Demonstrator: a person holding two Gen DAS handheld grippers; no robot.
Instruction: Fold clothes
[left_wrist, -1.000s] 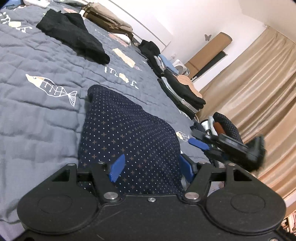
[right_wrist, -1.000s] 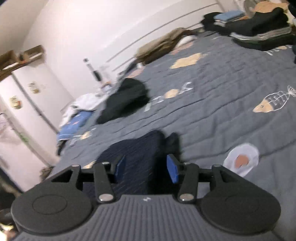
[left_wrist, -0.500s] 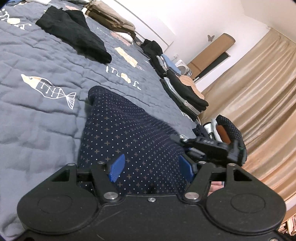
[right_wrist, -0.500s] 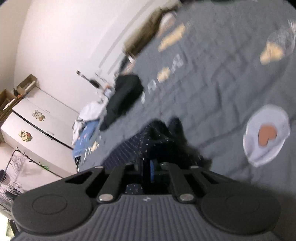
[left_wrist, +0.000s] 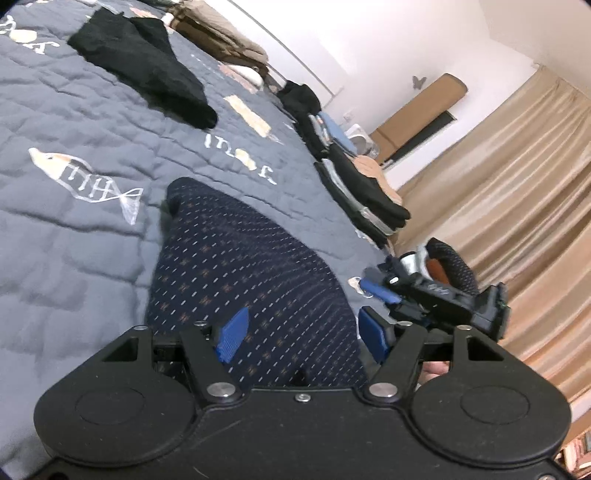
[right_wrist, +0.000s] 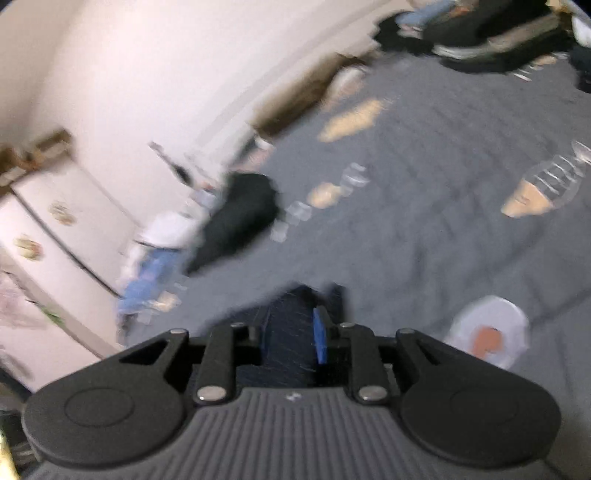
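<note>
Left wrist view: navy dotted garment lies on the grey quilt, its near edge running under the left gripper — blue fingers spread wide, garment cloth between them but not pinched. Right gripper appears at the garment's right edge. Right wrist view — blurred: right gripper's pads narrowed around a fold of the navy cloth; whether they press it I cannot tell. Black garment lies well apart; folded stacks line the far edge.
</note>
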